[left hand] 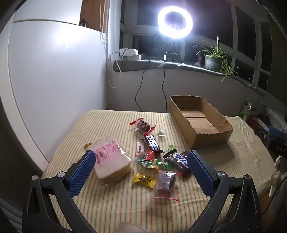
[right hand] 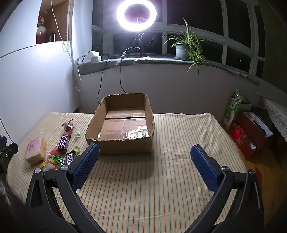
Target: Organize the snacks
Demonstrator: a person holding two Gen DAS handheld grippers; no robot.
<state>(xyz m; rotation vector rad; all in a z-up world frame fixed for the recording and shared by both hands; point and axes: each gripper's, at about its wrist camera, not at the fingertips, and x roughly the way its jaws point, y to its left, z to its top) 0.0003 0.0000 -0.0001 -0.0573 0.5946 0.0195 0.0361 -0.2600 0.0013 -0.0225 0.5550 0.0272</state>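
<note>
A: Biggest first? Striped table (right hand: 179, 129), empty cardboard box (right hand: 107, 148) on it.
B: Snacks (left hand: 152, 157) heaped left of box, bread pack (left hand: 111, 159) included. Left gripper (left hand: 141, 166) and right gripper (right hand: 144, 161) both gape wide, holding nothing.

Glaring ring light (left hand: 175, 21) against dark windows (right hand: 236, 21); fisheye-bent edges.

Snacks lie scattered on the left part of the bench (right hand: 161, 179): bread pack (left hand: 111, 159) leftmost, candy bars (left hand: 152, 142) and small sweets (left hand: 144, 179) to its right. Open box (right hand: 123, 125) stands right of them, nothing inside. Behind the bench a windowsill (right hand: 161, 61) carries a ring light (right hand: 136, 14) and, rightward, a potted plant (right hand: 183, 48).
</note>
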